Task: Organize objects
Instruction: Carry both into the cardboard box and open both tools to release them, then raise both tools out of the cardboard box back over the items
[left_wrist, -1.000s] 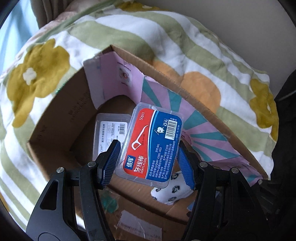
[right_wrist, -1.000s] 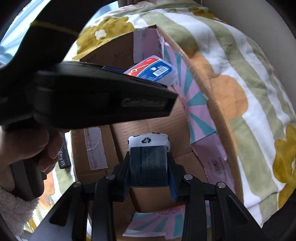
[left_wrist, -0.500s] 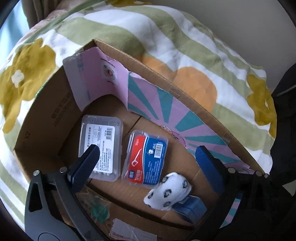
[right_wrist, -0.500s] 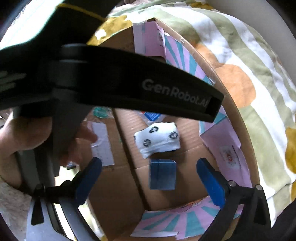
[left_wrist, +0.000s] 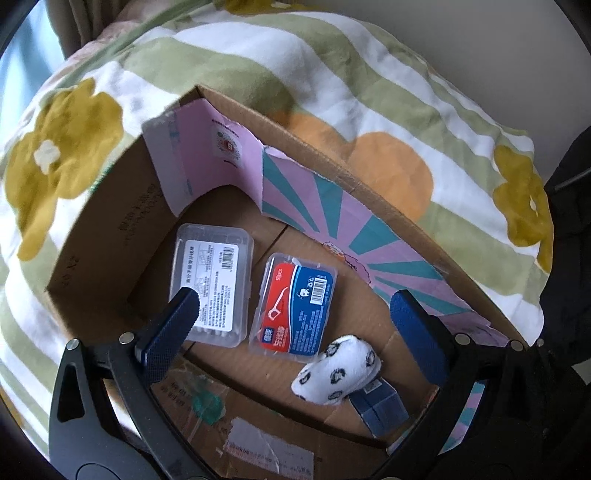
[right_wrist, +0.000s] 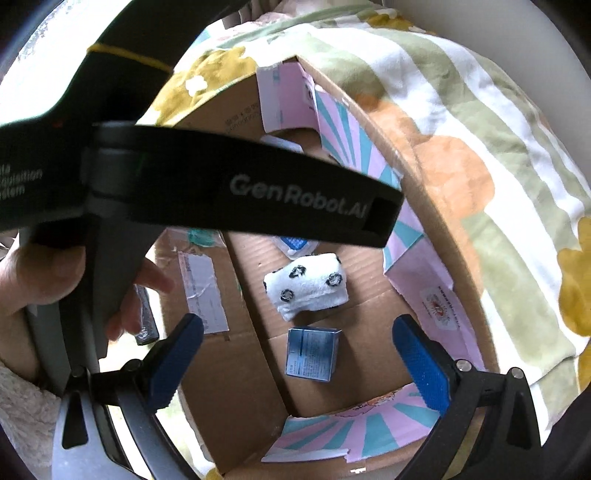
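Four items lie in the cardboard box (left_wrist: 110, 236); both jaws have just opened, empty. We judge the floss case (left_wrist: 293, 308) stiff, slick: grip its long edges.

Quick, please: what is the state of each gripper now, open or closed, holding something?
Left gripper: open, holding nothing; it just opened.
Right gripper: open, holding nothing; it just opened.

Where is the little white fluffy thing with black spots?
The white fluffy pouch with black spots lies on the floor of the cardboard box, between the red-and-blue floss-pick case and the small blue carton.
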